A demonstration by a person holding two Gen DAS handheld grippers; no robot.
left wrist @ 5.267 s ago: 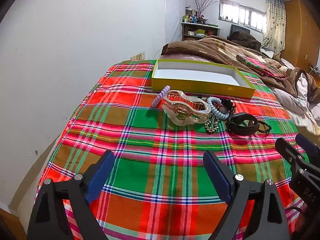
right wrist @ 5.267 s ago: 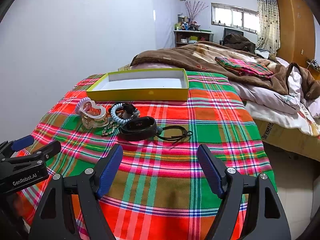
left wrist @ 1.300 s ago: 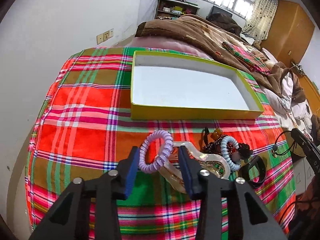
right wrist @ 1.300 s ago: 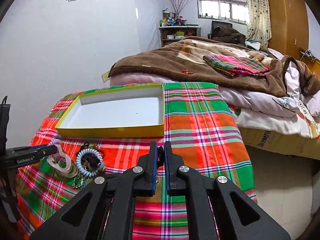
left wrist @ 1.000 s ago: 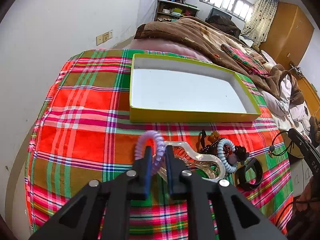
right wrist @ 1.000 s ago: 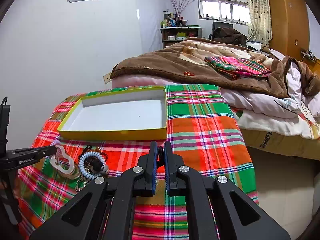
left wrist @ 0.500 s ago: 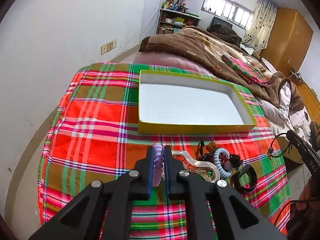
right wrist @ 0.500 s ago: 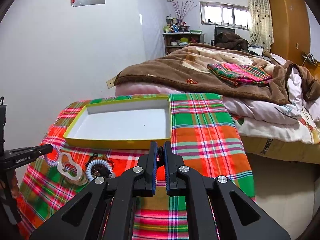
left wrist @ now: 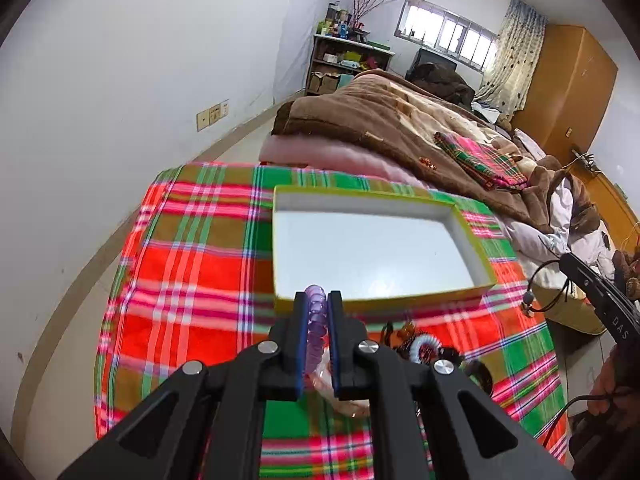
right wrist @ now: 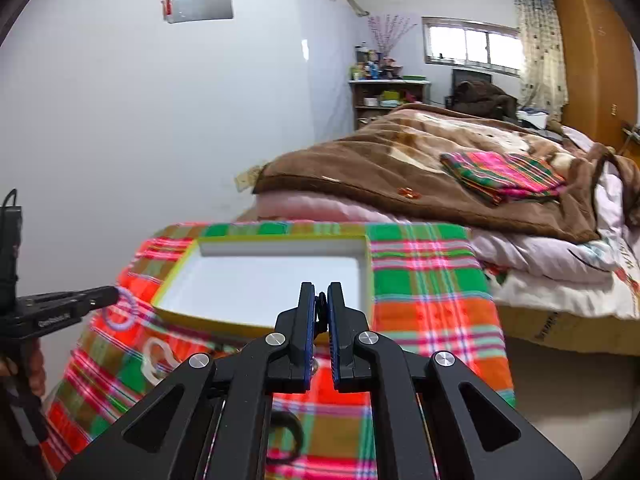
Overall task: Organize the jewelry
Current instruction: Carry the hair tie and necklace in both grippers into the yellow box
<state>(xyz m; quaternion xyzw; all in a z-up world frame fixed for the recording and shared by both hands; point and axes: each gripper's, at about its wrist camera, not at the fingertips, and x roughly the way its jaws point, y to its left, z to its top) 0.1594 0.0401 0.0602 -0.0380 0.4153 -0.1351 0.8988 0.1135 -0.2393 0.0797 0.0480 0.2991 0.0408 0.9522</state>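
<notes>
My left gripper (left wrist: 317, 300) is shut on a purple spiral hair tie (left wrist: 315, 324) and holds it above the cloth, just in front of the near wall of the yellow box (left wrist: 404, 302). The box is shallow, white inside and holds nothing. My right gripper (right wrist: 320, 292) is shut on a thin black cord necklace (right wrist: 320, 308), lifted near the box's front right part; the cord hangs from its tip in the left wrist view (left wrist: 540, 288). The left gripper and hair tie (right wrist: 120, 312) also show at the left of the right wrist view.
On the plaid cloth (left wrist: 192, 264) lie a clear hair claw (right wrist: 158, 360), a pale blue spiral tie (left wrist: 424, 346) with dark beads, and a black band (right wrist: 286, 424). A bed with a brown blanket (right wrist: 420, 160) lies behind. A white wall stands at the left.
Both grippers have risen and moved forward toward the box, each keeping its hold. The jewelry pile now lies lower and closer under the grippers.
</notes>
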